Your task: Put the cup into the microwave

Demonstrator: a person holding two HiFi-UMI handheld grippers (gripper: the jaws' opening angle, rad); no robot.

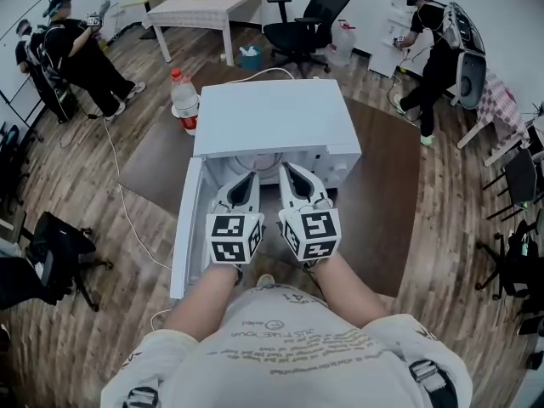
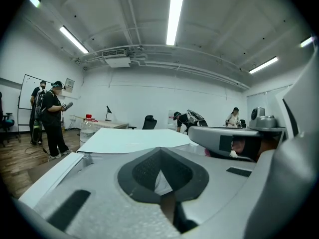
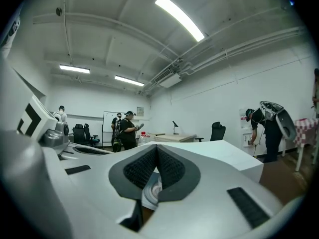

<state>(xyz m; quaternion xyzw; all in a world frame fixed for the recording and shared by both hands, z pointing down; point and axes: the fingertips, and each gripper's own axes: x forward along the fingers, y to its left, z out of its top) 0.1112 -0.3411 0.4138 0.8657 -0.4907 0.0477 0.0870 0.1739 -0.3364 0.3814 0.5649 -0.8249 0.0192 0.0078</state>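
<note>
Cup: We cannot identify a cup in any view, so we cannot state where it is.
Possible trace: A white ringed shape (image 3: 149,190) shows through the hollow under the right claw's tips. We cannot tell whether it is the cup or a part inside the microwave.
Handling (judgement): We expect a cup to be light and stiff. If glazed or plastic, its wall will be smooth and may slip. We cannot tell its material or whether it is fragile.
Grasp point (judgement): We would grip across the wall just below the rim, one pad inside and one outside, and keep the cup upright.
Right claw (image 1: 291,172): The jaws are together at the tips with nothing clamped. It points into the open front of the microwave.
Left claw (image 1: 244,179): The jaws are together at the tips with nothing clamped. It sits just beside the right claw, also at the opening.
Microwave (image 1: 272,117): It is white and stands mid-counter, with its cavity facing the person.
Door (image 1: 189,228): It is swung fully open toward the counter's left edge.
Counter (image 1: 382,168): It is brown and carries the microwave.
Bottle (image 1: 184,100): It has a red cap, stands upright, and sits just beside the microwave's far left corner.
</note>
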